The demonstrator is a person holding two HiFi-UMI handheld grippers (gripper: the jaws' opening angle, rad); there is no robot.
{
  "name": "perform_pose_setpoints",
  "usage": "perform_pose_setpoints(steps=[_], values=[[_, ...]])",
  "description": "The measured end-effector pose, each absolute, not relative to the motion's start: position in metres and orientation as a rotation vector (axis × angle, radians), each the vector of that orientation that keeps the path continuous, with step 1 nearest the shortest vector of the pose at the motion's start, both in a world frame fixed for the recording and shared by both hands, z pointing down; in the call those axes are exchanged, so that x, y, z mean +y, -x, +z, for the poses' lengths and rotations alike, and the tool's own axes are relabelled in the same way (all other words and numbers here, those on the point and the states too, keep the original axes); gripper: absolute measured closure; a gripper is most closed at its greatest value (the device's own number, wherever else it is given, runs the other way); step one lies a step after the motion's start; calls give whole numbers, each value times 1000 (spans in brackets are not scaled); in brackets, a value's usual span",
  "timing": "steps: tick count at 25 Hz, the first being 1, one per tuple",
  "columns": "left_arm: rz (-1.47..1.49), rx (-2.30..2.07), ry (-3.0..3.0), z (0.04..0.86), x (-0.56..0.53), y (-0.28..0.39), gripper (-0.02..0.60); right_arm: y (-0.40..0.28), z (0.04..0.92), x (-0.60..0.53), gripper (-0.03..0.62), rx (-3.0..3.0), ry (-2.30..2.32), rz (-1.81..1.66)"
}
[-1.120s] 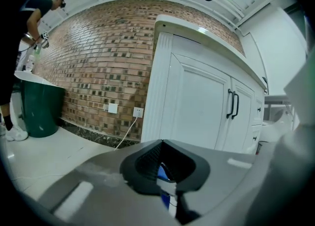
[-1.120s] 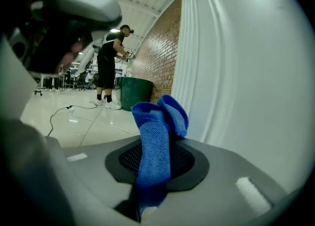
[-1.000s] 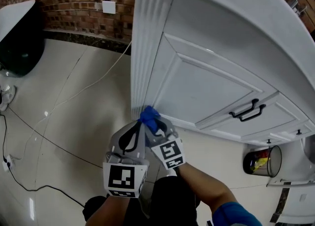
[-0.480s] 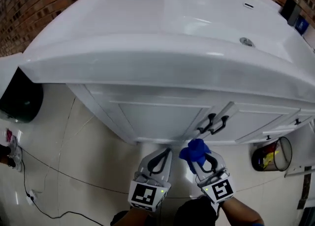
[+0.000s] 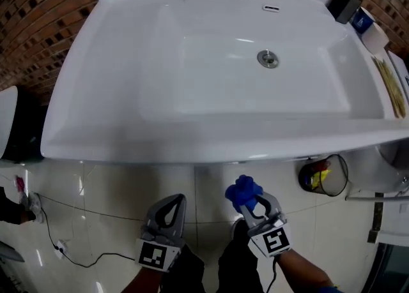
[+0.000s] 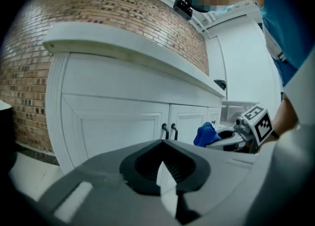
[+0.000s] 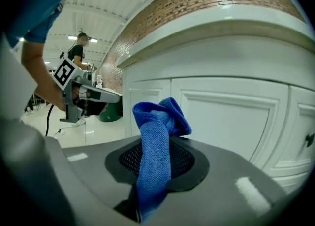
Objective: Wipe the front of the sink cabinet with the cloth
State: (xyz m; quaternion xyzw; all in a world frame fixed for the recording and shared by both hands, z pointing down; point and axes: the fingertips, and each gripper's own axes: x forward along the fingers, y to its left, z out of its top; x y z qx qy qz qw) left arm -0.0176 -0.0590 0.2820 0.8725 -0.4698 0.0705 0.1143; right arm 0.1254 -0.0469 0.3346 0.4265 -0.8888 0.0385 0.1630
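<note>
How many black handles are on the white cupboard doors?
2: a left handle and a right handle, side by side where two doors meet. Others may be hidden.

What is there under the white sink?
The left gripper view shows the cabinet under the sink: white doors with black handles. From the head view the sink hides it; only floor and a bin show past its rim. The cabinet's inside is covered.
</note>
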Motion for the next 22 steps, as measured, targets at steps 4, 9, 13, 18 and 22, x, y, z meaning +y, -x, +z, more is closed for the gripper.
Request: perform_pose_setpoints(steps=[4, 9, 13, 18, 22], values=[[177, -1310, -2502, 214, -27, 9, 575, -120, 247, -27, 491, -2593, -1270, 232], [209, -1271, -2527, 133, -3, 9, 575, -118, 135, -11, 491, -2601, -1377, 238], [199, -1321, -2547, 62, 4, 32, 575, -118, 66, 4, 491, -2537, -1488, 266], [158, -1328, -2566, -3, 24, 62, 575, -106, -2, 32, 491, -2474, -1572, 239], [142, -1315, -2560, -43, 48, 75, 575, -97, -47, 54, 491, -2460, -1631, 246]])
